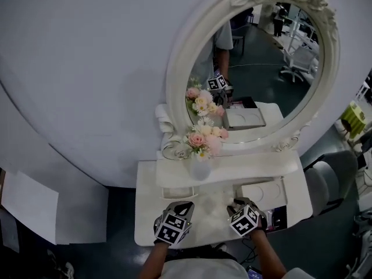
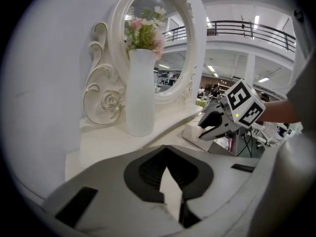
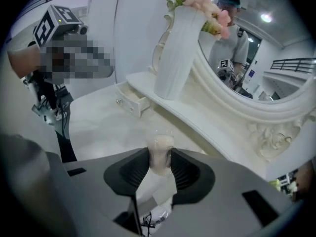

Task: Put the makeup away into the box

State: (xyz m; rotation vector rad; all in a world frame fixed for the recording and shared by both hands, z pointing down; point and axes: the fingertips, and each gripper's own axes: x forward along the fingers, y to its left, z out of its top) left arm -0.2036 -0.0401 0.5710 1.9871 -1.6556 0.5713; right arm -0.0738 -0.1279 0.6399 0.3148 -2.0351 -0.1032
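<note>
While the fingers of the right gripper (image 3: 159,161) are clamped on a small makeup bottle (image 3: 159,151) with beige content, held over the white bench (image 1: 212,211) just in front of the open box (image 1: 264,192), the left gripper (image 2: 168,171) hovers beside it, its fingers almost together and empty.

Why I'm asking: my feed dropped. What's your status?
Left gripper jaws shut, empty. Right gripper clamps beige makeup bottle. Path to box looks clear.
</note>
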